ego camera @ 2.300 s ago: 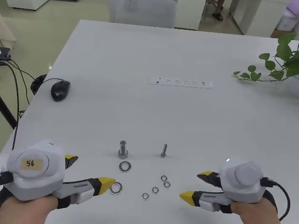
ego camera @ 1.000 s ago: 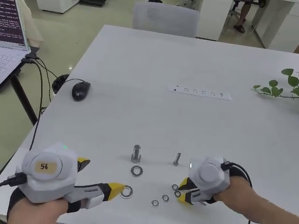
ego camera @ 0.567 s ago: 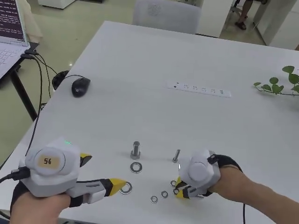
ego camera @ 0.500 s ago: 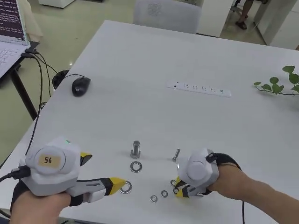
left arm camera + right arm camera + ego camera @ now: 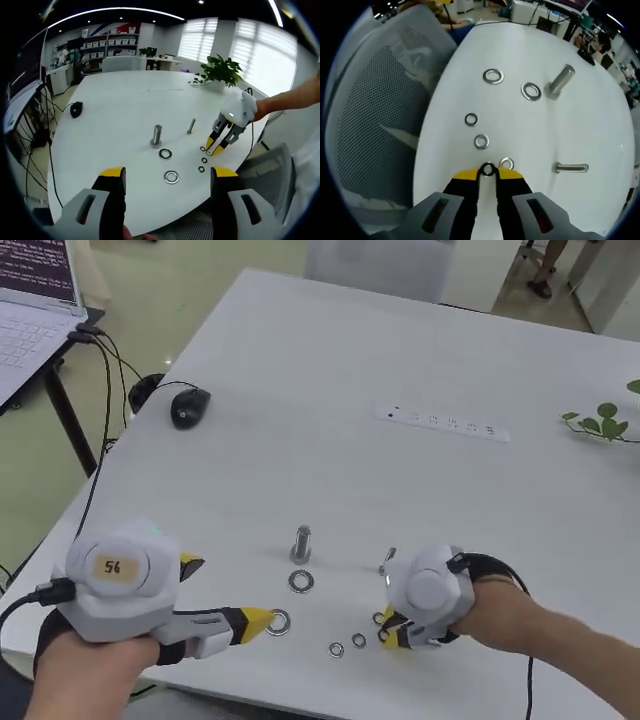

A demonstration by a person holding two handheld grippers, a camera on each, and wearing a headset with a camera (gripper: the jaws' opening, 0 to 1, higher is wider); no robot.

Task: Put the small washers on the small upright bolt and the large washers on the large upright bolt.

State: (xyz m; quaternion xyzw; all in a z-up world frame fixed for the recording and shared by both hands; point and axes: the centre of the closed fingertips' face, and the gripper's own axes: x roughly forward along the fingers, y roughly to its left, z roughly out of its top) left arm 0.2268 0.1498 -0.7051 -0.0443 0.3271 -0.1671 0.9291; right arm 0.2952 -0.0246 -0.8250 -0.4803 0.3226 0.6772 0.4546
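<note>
Office room, with a white tabletop (image 5: 300, 390) spanning most of the head view. A laptop (image 5: 30, 280) sits at the upper left, off the tabletop, and a plant (image 5: 605, 423) stands at the right edge. A power strip (image 5: 447, 424) lies right of centre and a mouse (image 5: 190, 407) lies at the left.

The left gripper (image 5: 225, 592), at the lower left of the head view, has its fingers spread wide apart. The right gripper (image 5: 488, 173), at the lower centre-right of the head view, has its fingers drawn nearly together, pinching one small washer (image 5: 488, 169) between the yellow tips.

The large bolt (image 5: 301, 543) stands upright at lower centre, with the small bolt (image 5: 387, 560) upright to its right, close beside the right gripper.

One large washer (image 5: 300, 581) lies flat just below the large bolt. A second large washer (image 5: 278, 622) lies just beside the lower yellow tip of the left gripper.

The remaining small washers (image 5: 481, 141) lie flat in a loose row, seen just above the fingertips in the right gripper view. None is on a bolt.
</note>
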